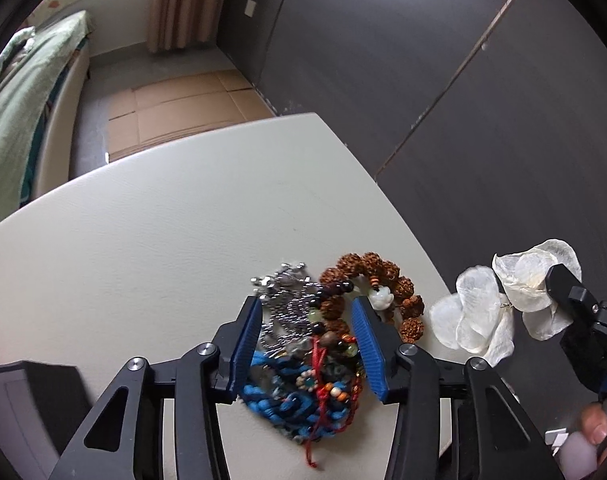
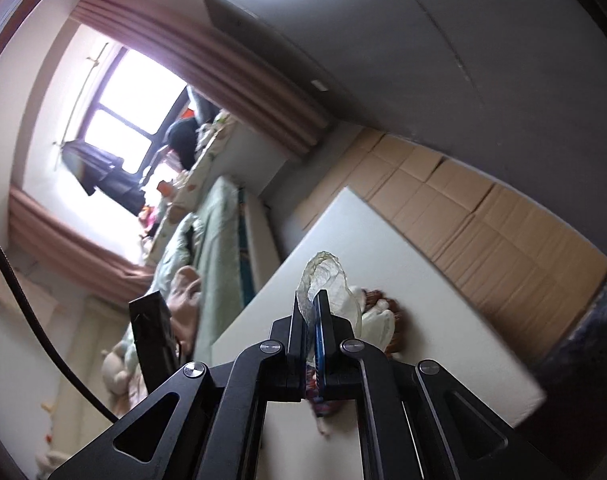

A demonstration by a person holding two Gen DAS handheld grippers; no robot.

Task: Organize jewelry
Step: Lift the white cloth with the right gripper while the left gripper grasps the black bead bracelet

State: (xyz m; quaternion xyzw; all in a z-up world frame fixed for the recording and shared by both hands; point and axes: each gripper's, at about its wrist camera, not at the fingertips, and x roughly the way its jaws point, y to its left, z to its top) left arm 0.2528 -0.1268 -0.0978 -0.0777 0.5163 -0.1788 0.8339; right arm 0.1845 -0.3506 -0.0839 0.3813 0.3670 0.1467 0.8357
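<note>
A cream-white table (image 1: 151, 216) stood in a bedroom, with a bed under a green cover (image 1: 19, 100) at the far left, flattened cardboard (image 1: 175, 108) on the floor beyond it and a dark wardrobe wall (image 1: 423, 60) to the right. Near the table's right edge lay a tangled heap of jewelry (image 1: 307, 360): a silver chain (image 1: 281, 292), a blue braided cord (image 1: 291, 400), small coloured beads on red thread, and a brown bracelet of knobbly seed beads (image 1: 383, 280) at the far side. The left gripper (image 1: 309, 344) hung over this heap pointing steeply down, its blue-padded jaws partly open, one on each side of the pile; whether the pads pressed on anything could not be told. To its right, past the table's edge, the right gripper (image 2: 313, 312) was fully closed on a white petal-shaped ornament (image 1: 503, 296) made of thin translucent shell-like discs, held up in the air clear of the tabletop. In the right wrist view the petals fanned out from between the pinched pads, with the heap blurred on the table behind them. A fingertip (image 1: 595, 428) of the person showed at the lower right corner.
</note>
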